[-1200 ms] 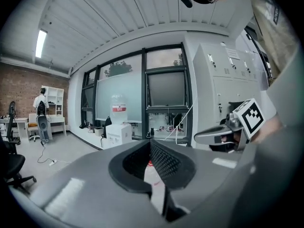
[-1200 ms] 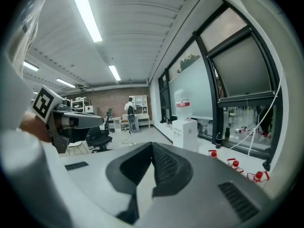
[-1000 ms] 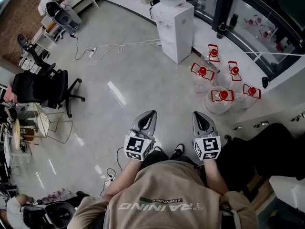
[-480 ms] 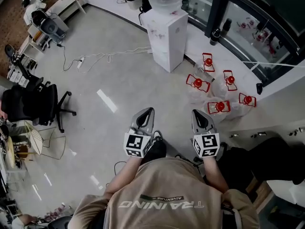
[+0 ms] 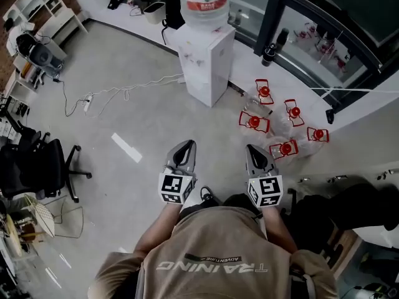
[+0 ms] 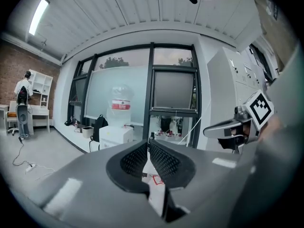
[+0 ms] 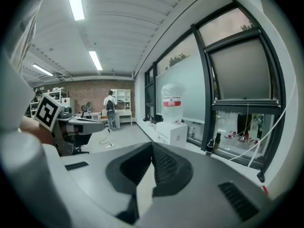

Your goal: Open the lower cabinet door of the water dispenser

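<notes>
Left gripper [image 5: 184, 144] and right gripper [image 5: 253, 149], both clamped closed on nothing, sit side by side at the waist aiming at 12 o'clock, where the water dispenser [image 5: 204, 67] stands well apart, a carrying posture for the approach, I'd say.

Bright, even light from ceiling strip lights [image 7: 76, 4] and windows [image 6: 118, 99]; glare streak on floor [image 5: 126, 147]; fisheye edges, dark corners.

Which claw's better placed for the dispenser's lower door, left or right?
Left, marginally. In the head view the left claw sits more nearly in line with the water dispenser; the right claw is offset toward the red-capped bottles. Both are shut, empty and far off.
</notes>
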Motion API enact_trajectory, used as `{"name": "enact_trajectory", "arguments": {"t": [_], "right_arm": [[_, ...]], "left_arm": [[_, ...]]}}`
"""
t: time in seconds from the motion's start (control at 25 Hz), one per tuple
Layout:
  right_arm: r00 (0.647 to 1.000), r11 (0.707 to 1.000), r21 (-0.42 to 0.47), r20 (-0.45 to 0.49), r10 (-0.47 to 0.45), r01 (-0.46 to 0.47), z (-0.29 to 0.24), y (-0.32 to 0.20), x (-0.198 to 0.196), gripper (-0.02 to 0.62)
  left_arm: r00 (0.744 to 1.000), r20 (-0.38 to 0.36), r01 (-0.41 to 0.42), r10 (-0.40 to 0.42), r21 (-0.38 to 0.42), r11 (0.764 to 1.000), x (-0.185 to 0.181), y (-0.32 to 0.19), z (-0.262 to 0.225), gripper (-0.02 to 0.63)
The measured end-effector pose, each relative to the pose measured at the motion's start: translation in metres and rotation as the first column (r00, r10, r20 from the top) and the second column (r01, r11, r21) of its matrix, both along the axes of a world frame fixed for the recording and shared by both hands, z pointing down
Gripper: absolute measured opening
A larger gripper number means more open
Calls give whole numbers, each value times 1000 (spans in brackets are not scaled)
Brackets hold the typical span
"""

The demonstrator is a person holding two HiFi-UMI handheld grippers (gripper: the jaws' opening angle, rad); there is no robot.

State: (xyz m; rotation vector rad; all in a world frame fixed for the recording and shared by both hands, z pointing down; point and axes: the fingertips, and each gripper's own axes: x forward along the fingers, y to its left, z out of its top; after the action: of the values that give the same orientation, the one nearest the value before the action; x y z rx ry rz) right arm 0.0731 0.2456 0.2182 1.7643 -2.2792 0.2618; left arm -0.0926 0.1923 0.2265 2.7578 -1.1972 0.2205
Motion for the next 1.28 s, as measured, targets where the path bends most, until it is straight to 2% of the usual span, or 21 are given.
{"name": "enact_trajectory", "arguments": {"t": [0.2,0.56,0.8,1.0,1.28], "right_arm": [[1000,999,-37,-25,10,-11,13,-24,-1,9],[998,999,-38,45,38,-36,36,-90,17,9],[996,998,-31,58,64,-63,54,-168,56,9],[994,998,-4,85,62,-62,47,-237,81,9],[996,1000,-18,86,2,-1,51,-298,97,9]], "left_arm": [[998,6,-62,62,-33,998,14,-29,7,2],[991,59,-119,122,-60,991,48,-84,23,3],[982,113,-142,150,-70,987,82,-149,25,3],[971,159,-167,178,-80,983,112,-205,28,3],[976,156,-139,152,-88,986,140,-265,38,3]]}}
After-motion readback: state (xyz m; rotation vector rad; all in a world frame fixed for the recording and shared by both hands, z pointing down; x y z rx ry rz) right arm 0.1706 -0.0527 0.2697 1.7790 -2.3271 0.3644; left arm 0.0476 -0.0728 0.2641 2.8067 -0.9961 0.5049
